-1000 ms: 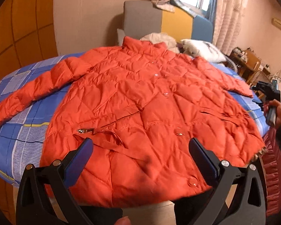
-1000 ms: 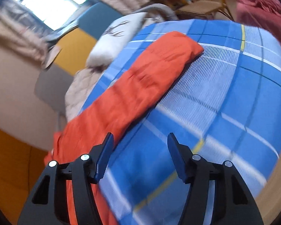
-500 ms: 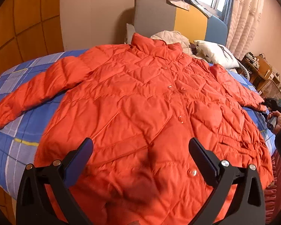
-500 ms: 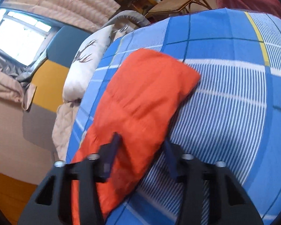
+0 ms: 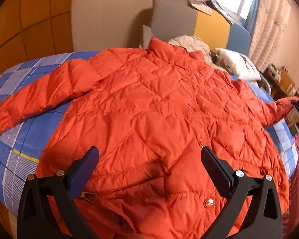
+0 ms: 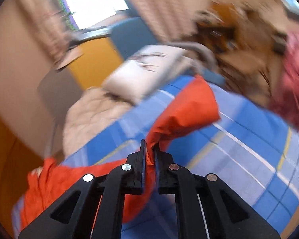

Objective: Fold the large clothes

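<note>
right claw [image 6: 150, 151]: fingers nearly closed, pinching the right sleeve [image 6: 187, 109] partway along; cuff end is trailing off toward 1 o'clock of the claw, lifted off the bed [image 6: 249, 149]. View is motion-blurred.
left claw [image 5: 149, 171]: fingers spread wide, gripping nothing, hovering over the lower front of the jacket [image 5: 159, 109] near the pocket zip [image 5: 87, 195].
jacket: orange quilted coat, lying front-up and buttoned on the blue plaid bed, collar toward 12 o'clock in the left view, left sleeve [image 5: 39, 99] stretched toward 9 o'clock, hem at 6 o'clock.
step: likely folding the right sleeve in across the chest.
how-to: keep the pinch firm, since puffy slick fabric probably slips; carry the sleeve low and flat toward 9 o'clock so the cuff isn't flopping under.
left job: best used pressing the body down near the placket so the coat isn't dragging along with the sleeve.
risk: body bunching at the armpit; crease line should be sitting along the shoulder seam.
background: pillow [image 5: 237, 65] and beige bedding [image 5: 191, 43] beyond the collar, well clear of the fold.
</note>
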